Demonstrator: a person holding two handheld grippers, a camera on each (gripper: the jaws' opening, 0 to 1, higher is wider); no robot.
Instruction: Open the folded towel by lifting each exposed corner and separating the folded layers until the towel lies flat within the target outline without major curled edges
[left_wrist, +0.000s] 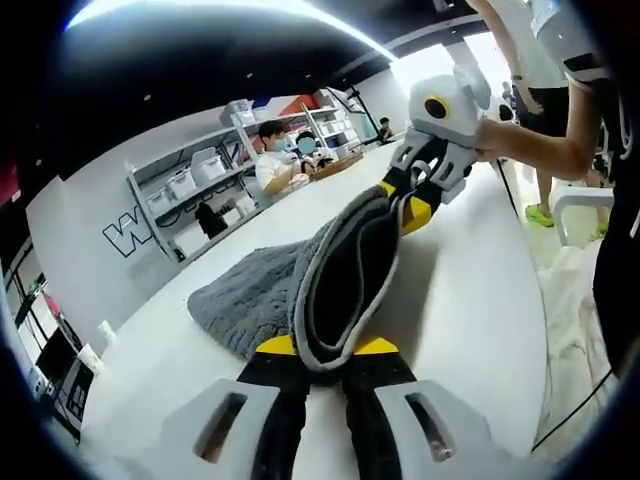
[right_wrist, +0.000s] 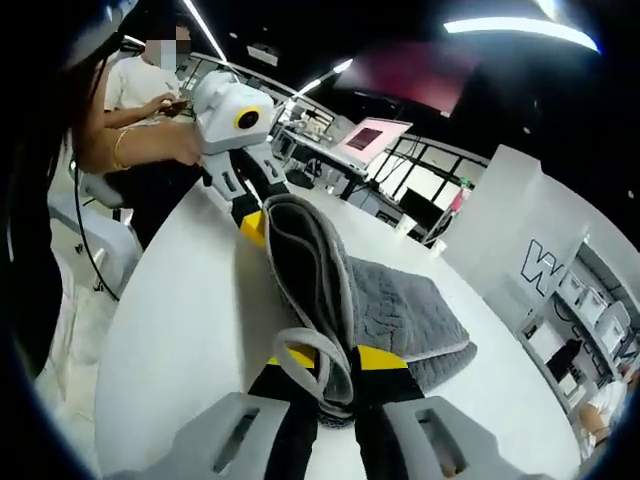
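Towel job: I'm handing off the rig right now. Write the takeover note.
Left hand-held gripper: shut on the towel edge.
Right hand-held gripper: shut on the opposite end of the same edge.
The edge is lifted off the white table between them; the rest lies bunched on the table.
Done: both corners gripped and raised.
Left: separate the layers and lay it flat. No target outline can be made out.

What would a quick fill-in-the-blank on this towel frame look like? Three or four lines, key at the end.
1. Both grippers are shut on the edge of the ____ towel.
2. The left gripper and the right gripper hold the towel edge ____ the white table, while the rest lies on it.
3. The stretch of towel between the two grippers is ____, not spread flat.
4. Storage bins sit on the ____ against the far wall.

Missing words: grey; above; folded; shelves
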